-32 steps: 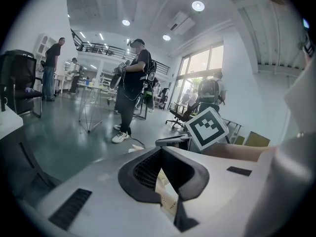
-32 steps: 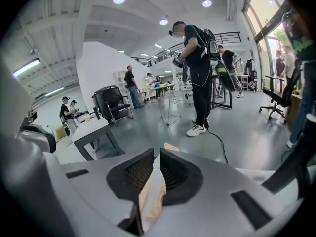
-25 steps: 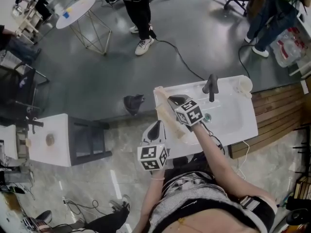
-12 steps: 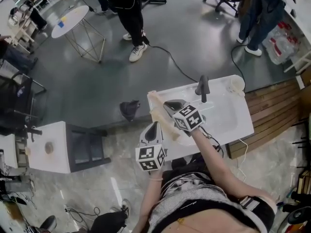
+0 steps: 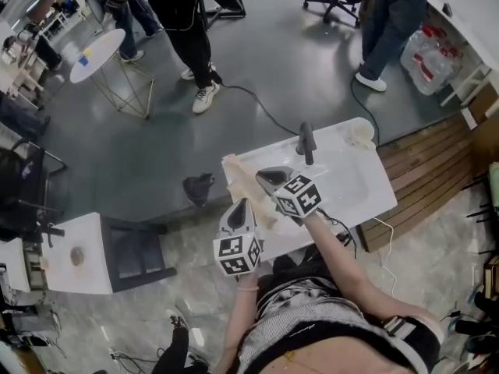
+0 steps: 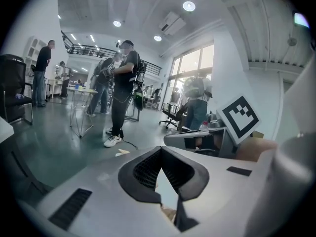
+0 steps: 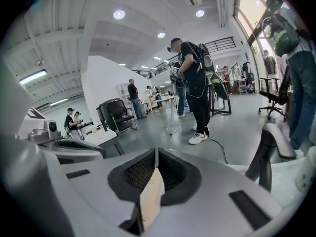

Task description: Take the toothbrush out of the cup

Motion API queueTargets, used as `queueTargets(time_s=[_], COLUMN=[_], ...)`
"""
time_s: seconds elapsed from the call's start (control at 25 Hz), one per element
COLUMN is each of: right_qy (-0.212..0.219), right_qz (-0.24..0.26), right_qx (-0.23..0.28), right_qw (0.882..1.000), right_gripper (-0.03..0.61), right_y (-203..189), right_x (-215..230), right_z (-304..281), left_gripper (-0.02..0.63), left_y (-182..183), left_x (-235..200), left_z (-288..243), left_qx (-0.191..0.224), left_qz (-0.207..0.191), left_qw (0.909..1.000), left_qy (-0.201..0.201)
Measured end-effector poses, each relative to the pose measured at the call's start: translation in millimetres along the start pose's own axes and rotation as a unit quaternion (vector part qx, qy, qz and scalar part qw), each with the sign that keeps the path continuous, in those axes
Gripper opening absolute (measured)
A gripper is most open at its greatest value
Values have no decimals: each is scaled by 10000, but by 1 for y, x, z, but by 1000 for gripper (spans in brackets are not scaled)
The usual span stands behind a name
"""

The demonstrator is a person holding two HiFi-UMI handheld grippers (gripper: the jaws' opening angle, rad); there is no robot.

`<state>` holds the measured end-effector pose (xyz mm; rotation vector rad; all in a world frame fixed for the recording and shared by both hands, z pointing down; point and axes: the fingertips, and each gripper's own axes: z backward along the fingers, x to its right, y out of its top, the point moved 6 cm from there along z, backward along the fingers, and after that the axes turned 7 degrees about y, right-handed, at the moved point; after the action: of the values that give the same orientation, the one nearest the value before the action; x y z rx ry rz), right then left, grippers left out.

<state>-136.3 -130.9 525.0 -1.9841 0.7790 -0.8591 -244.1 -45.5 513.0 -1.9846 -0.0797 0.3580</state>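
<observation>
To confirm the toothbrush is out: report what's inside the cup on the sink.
Nothing sticks up out of the cup; its inside is too small to see. The right gripper grips a beige stick.

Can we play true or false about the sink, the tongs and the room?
1. The faucet on the white sink is black. True.
2. The right tongs are wide open. False: they are shut on a beige strip.
3. A pale cup stands at the sink's corner, to the right of the faucet in the head view. True.
4. The round table on the floor is black. False: it is white.
</observation>
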Motion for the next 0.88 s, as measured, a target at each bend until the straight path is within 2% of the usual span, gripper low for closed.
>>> queueTargets(time_s=[0.6, 0.88], right_qy=[-307, -150], right_qz=[-122, -74], right_qx=[581, 725], right_qw=[9978, 9972], right_gripper=[74, 74], right_y=[3, 6], right_x=[-5, -9], right_z=[57, 62], left_gripper=[0, 0], left_y=[8, 9], left_x=[32, 38], left_z=[-9, -11], left_qx=[17, 22], left_qz=[-296, -387], left_qw=[9989, 9989], left_qy=[-360, -264])
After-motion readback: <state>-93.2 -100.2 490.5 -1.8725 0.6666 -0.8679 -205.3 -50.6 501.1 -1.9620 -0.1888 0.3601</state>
